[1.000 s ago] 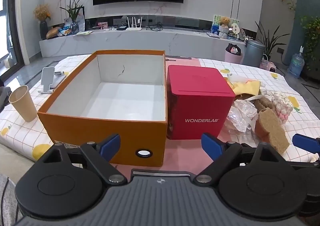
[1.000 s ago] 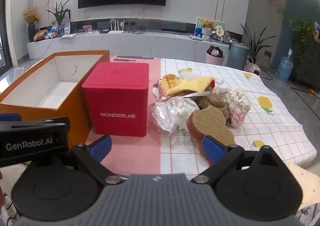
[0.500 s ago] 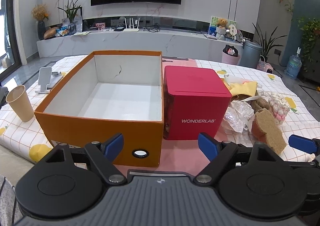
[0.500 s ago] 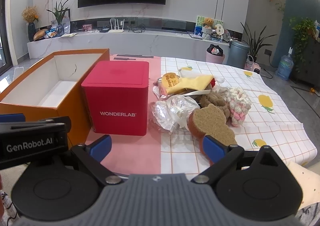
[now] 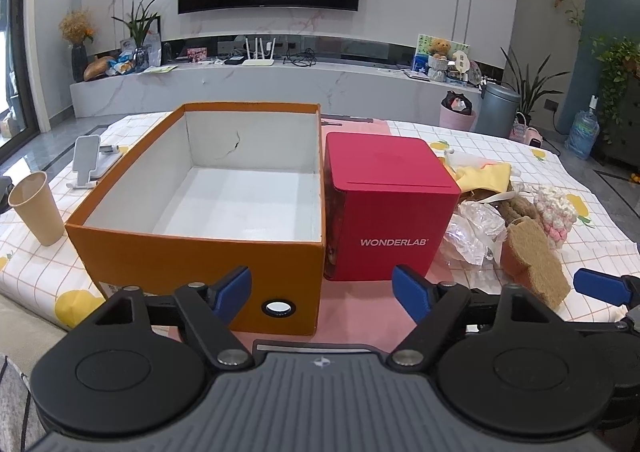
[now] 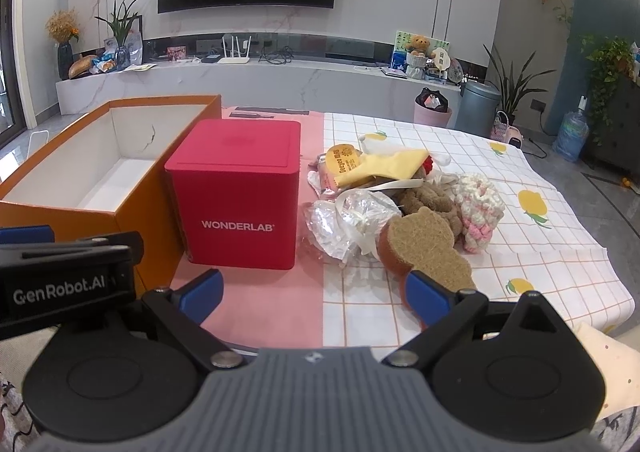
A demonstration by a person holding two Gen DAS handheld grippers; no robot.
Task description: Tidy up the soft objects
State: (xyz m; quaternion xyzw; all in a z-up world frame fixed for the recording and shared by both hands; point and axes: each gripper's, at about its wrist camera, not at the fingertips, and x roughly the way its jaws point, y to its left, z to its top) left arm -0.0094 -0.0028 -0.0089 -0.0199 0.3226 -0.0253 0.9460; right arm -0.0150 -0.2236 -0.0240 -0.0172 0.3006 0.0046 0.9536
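Observation:
An orange cardboard box (image 5: 192,252) stands open, its white inside bare. A closed red WONDERLAB box (image 5: 392,204) touches its right side. Right of that lies a heap of soft things: a brown bear-shaped sponge (image 6: 428,248), a brown plush toy (image 6: 424,198), a pink and white crocheted piece (image 6: 480,208), a yellow cloth (image 6: 392,166) and a crumpled clear bag (image 6: 344,220). My left gripper (image 5: 322,288) hangs before the orange box's near wall, its jaws closing with nothing between them. My right gripper (image 6: 314,294) is open over the pink mat, short of the heap.
A paper cup (image 5: 36,208) and a white phone stand (image 5: 88,160) sit left of the orange box. The lemon-print tablecloth (image 6: 540,252) ends at the table's near and right edges. The left gripper's body (image 6: 60,276) fills the lower left of the right wrist view.
The left gripper's blue fingertips have drawn a little closer together. Both views are otherwise almost unchanged, and nothing on the table has moved.

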